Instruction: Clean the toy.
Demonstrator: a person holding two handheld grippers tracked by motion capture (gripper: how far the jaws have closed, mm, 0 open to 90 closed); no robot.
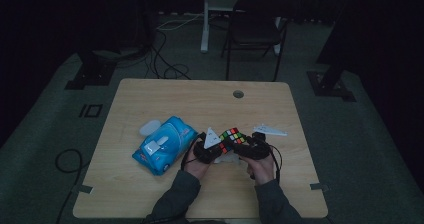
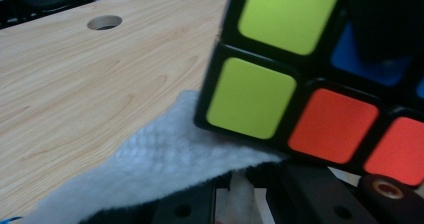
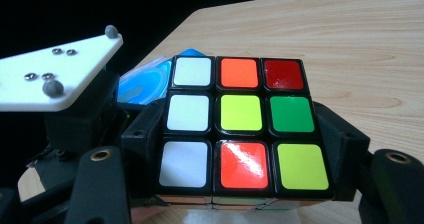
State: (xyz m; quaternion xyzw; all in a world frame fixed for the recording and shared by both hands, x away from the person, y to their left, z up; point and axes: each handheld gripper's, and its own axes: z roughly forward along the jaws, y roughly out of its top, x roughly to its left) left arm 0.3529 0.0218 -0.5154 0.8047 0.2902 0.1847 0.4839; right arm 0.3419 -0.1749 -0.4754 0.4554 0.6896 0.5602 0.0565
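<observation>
From above, a person sits at a wooden table point(image 1: 150, 184) with both forearms reaching in. The left gripper point(image 1: 216, 150) and the right gripper point(image 1: 246, 145) meet near the middle of the table, and a scrambled puzzle cube point(image 1: 232, 138) sits between them, held slightly above a white cloth point(image 1: 227, 158) lying under the hands. The cube has no long axis; it is turned with one corner toward the person. Left of the left gripper, near it, lies a blue wipes pack point(image 1: 164, 145), its long axis running diagonally away to the right. A round cable hole point(image 1: 238, 94) lies well beyond the tools.

From the left gripper, the cube point(image 2: 310, 79) looms just ahead and to the right, yellow-green and orange stickers facing the camera, tilted. The white cloth point(image 2: 165, 169) lies across the black jaws below it. Whether these jaws are closed on the cloth cannot be told.

From the right gripper, the cube point(image 3: 240, 126) sits squarely between the two black jaws, which press its left and right sides, its white column toward the left. The left gripper's grey plate point(image 3: 55, 76) is just beside it, with the wipes pack point(image 3: 150, 81) beyond.
</observation>
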